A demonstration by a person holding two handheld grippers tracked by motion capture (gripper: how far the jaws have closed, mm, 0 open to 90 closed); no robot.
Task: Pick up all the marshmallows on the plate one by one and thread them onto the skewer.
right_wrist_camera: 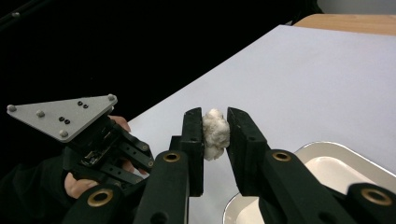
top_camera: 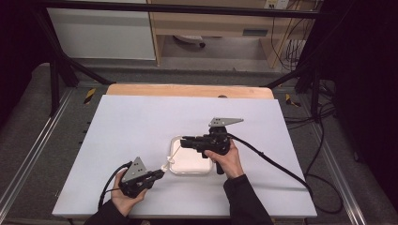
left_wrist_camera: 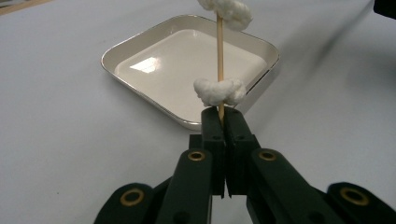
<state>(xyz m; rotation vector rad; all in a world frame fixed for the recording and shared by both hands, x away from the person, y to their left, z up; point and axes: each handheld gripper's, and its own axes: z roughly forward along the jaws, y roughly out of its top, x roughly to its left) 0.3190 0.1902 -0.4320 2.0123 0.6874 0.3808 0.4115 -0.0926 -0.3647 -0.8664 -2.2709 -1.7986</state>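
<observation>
My left gripper point(left_wrist_camera: 223, 116) is shut on the lower end of a thin wooden skewer point(left_wrist_camera: 219, 46), near the table's front left point(top_camera: 159, 174). The skewer slants up over a shallow white square tray point(left_wrist_camera: 140, 39). A fluffy white lump point(left_wrist_camera: 219, 91) sits on the stick just above my left jaws. A second white lump point(right_wrist_camera: 215, 133) higher on the stick is pinched between the jaws of my right gripper point(right_wrist_camera: 215, 126), which is shut on it. In the high view the right gripper point(top_camera: 182, 140) reaches leftward over the tray point(top_camera: 192, 164).
A white sheet point(top_camera: 141, 122) covers the table, with a wooden strip point(top_camera: 187, 90) along its far edge. Black cables point(top_camera: 277, 164) trail from both grippers to the right and front left. Metal frame rails run along both sides.
</observation>
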